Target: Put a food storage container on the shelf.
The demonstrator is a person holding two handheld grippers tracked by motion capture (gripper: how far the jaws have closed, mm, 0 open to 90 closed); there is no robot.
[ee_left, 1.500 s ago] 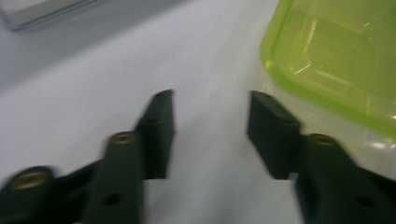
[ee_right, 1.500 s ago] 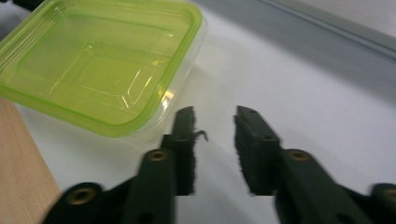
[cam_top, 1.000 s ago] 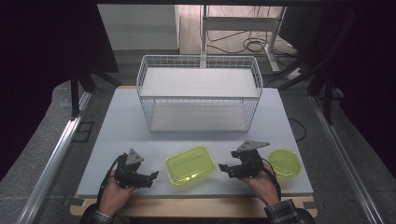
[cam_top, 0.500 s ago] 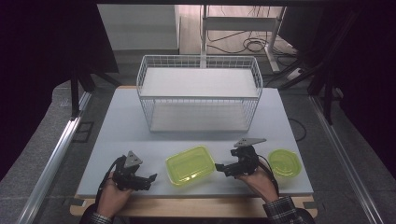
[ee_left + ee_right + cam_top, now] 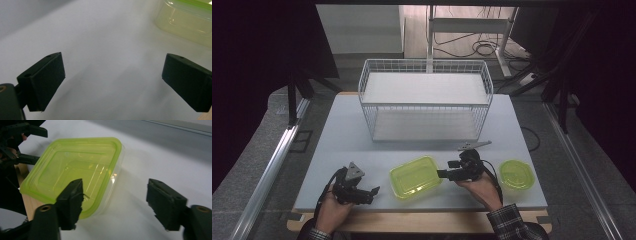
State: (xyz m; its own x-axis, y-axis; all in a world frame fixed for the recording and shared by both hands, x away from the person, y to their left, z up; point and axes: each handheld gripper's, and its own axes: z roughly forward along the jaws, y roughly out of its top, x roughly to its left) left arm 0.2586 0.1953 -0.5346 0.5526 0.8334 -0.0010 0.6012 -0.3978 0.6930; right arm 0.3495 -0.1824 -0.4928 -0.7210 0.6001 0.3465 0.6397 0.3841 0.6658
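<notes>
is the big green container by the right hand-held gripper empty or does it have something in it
Empty. The right gripper view looks straight into the lidless green container, and its clear bottom is bare; the high view shows the same.

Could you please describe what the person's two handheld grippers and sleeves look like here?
Both are black two-jaw tools. The left gripper carries a grey three-cornered plate on top, and so does the right gripper. Up close, the jaws end in blocky black pads with small round holes. A black cable trails from the right one. The sleeve on the right forearm is plaid.
</notes>
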